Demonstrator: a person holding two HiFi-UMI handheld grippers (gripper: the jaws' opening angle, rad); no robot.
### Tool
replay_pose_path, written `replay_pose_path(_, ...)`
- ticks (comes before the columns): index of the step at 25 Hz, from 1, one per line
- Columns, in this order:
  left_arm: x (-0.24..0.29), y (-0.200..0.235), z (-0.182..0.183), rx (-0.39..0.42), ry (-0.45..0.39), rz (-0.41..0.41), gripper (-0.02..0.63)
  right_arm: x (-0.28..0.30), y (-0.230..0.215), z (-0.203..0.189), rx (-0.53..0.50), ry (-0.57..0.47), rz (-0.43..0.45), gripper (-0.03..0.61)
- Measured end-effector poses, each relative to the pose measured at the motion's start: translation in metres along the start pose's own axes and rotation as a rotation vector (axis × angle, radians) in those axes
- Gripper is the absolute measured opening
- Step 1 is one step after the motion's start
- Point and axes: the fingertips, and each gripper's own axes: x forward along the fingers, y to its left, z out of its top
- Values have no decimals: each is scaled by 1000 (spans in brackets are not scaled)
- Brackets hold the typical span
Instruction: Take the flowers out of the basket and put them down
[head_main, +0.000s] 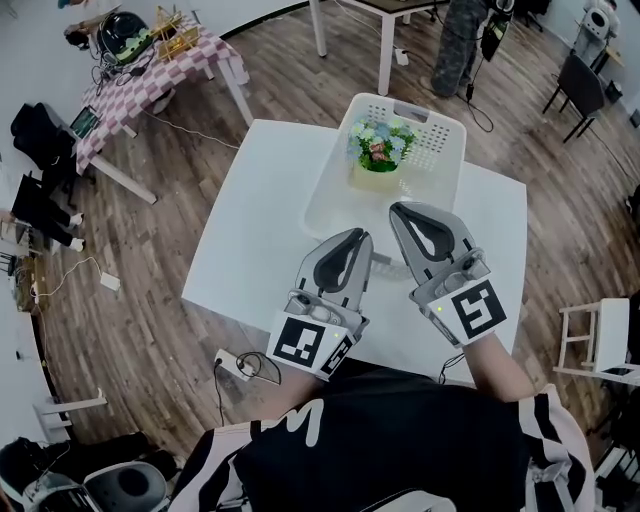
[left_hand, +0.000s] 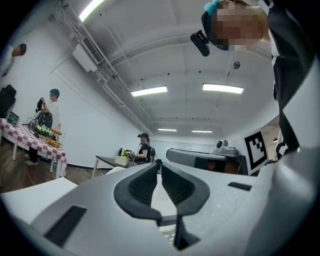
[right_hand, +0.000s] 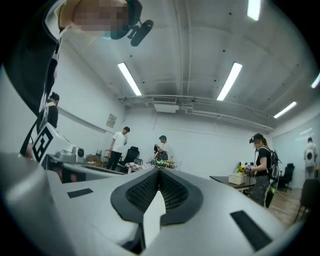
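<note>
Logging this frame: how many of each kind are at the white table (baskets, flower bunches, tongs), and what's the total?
Basket: 1
Flower bunch, inside the basket: 1
Tongs: 2, left tongs and right tongs, both shut and empty
Total: 4

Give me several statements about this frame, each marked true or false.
1. The flowers sit inside the basket. True.
2. The left gripper holds the flowers. False: its jaws are together with nothing between them.
3. The right gripper has its jaws together. True.
4. The basket stands on the floor. False: it stands on the white table.
</note>
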Motion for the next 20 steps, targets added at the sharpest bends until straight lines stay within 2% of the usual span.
replay_pose_path(8, 3, 5, 7, 6, 2, 25, 31, 33, -4, -12, -208, 126, 135, 18)
replay_pose_path(15, 7, 10, 8, 11, 5, 28, 31, 58, -20, -33, -434, 254, 193, 18)
replay_pose_path(20, 4, 8, 13, 14, 5, 44, 31, 70, -27, -43, -553, 331, 255, 18)
